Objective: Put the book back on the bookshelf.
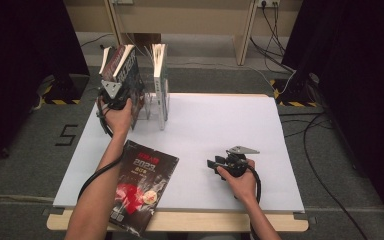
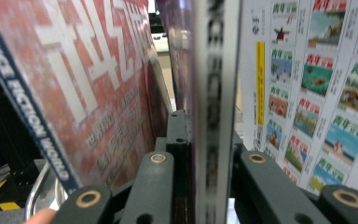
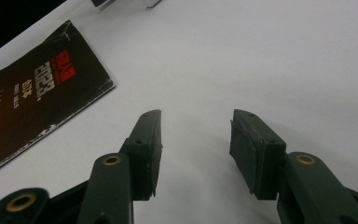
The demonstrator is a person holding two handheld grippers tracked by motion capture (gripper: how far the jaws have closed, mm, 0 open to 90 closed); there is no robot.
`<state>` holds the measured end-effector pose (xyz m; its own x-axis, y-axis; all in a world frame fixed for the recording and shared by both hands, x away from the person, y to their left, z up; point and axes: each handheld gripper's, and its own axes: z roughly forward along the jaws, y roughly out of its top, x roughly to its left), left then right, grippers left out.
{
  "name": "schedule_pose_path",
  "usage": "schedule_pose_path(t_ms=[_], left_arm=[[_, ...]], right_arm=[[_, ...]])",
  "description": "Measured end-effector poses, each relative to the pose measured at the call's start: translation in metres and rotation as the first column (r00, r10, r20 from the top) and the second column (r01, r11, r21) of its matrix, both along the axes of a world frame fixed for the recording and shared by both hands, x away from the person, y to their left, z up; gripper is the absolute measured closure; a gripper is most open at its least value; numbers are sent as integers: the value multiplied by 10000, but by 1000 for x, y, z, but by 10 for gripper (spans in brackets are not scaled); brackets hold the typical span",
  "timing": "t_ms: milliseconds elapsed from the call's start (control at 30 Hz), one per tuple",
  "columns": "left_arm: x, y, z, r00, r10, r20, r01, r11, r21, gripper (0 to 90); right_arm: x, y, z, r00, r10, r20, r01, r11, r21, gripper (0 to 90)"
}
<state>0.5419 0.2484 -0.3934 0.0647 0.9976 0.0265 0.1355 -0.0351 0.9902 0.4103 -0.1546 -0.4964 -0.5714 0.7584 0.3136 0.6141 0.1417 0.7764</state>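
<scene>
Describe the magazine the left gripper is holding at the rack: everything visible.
The held magazine is thin, with a glossy dark cover and pale page edges. It stands on edge, tilted, in the clear rack at the table's far left, beside another upright magazine. The left gripper has its jaws on either side of the lower edge, seen edge-on in the left gripper view.

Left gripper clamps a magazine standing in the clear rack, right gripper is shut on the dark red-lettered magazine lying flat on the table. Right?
Not quite. The right gripper is open and empty over the white table; the dark red-lettered magazine lies apart, as the right gripper view shows. The rest holds.
</scene>
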Motion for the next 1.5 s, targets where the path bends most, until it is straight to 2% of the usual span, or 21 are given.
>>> schedule_pose_path(t_ms=[233, 400, 567, 733, 867, 967, 1133, 1200, 1333, 1367, 1400, 1500], left_arm=[[-7, -2, -3, 9999, -108, -129, 111, 9997, 207, 748], [-17, -2, -6, 9998, -152, -111, 153, 9999, 40, 705], [-30, 0, -10, 10000, 2, 4, -2, 10000, -30, 645], [-44, 5, -10, 9991, 257, 332, -243, 9988, -418, 611], [-53, 11, -11, 9979, 559, 339, -535, 9962, -686, 591], [-57, 17, -13, 9974, 673, 247, -651, 9947, -797, 592], [-54, 23, -17, 9987, 488, 163, -472, 9950, -879, 618], [-53, 24, -16, 9991, 400, 157, -382, 9944, -988, 624], [-51, 26, -12, 9982, 544, 236, -512, 9917, -1181, 623], [-51, 28, -10, 9976, 641, 260, -606, 9911, -1184, 641], [-52, 30, -8, 9971, 696, 293, -656, 9907, -1194, 712], [-48, 32, -2, 9980, 558, 280, -517, 9900, -1311, 742]], right_arm=[[-1, 1, 0, 9999, -5, -104, 5, 10000, 41, 536], [-1, 1, 0, 9999, -4, -105, 5, 10000, 44, 536], [-1, 1, 0, 9999, -38, -166, 39, 10000, 61, 535], [-1, 1, 0, 9999, 25, -110, -25, 10000, -41, 536], [-1, 1, 0, 10000, 28, -70, -28, 10000, -36, 536], [-1, 1, 0, 10000, 46, -71, -46, 10000, -26, 536], [-1, 2, 0, 9999, 57, -138, -58, 10000, -38, 536], [-1, 2, 0, 9999, 35, -141, -35, 10000, -14, 536], [-1, 2, 0, 9999, 30, -125, -30, 10000, -9, 535], [-1, 2, 0, 9999, 41, -108, -41, 10000, -12, 535], [-1, 2, 0, 10000, 52, -84, -52, 10000, -13, 535], [-1, 1, 0, 9999, 65, -95, -65, 10000, -29, 536]])
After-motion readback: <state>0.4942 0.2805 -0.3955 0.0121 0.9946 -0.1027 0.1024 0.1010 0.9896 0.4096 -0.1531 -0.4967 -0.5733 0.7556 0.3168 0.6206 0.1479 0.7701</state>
